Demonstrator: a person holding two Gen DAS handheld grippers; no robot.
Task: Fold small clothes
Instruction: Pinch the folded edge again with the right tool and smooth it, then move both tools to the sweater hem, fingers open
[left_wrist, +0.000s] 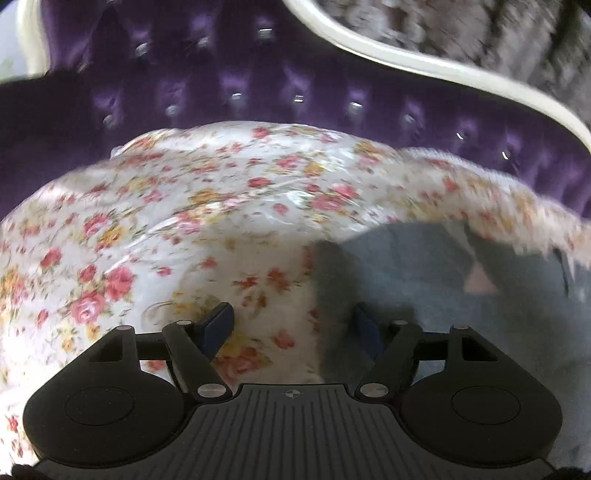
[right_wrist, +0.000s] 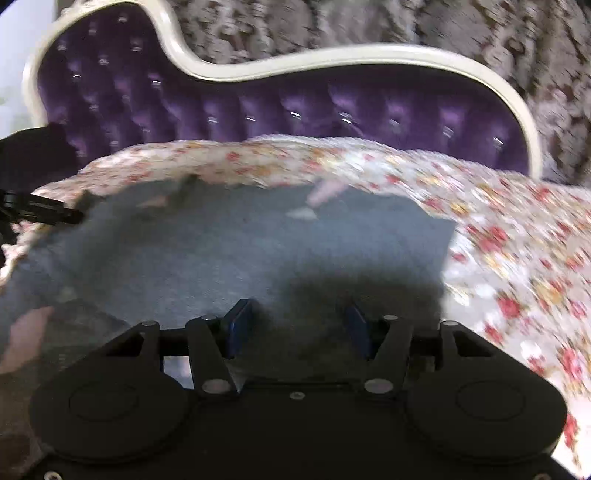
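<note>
A grey-blue garment (right_wrist: 258, 243) lies spread flat on the floral bedspread (right_wrist: 517, 258). It has small pink patches near its far edge. In the left wrist view the garment (left_wrist: 424, 277) fills the right half, its left edge running under my left gripper (left_wrist: 293, 325). The left gripper is open and empty, straddling that edge. My right gripper (right_wrist: 297, 325) is open and empty, just above the garment's near part. The left gripper's black tip (right_wrist: 48, 212) shows at the garment's far left corner. Both views are blurred.
A purple tufted headboard (right_wrist: 295, 110) with a cream curved frame (right_wrist: 332, 55) rises behind the bed. Grey patterned wall covering (right_wrist: 480, 29) lies beyond it. The floral bedspread (left_wrist: 147, 240) spreads left of the garment.
</note>
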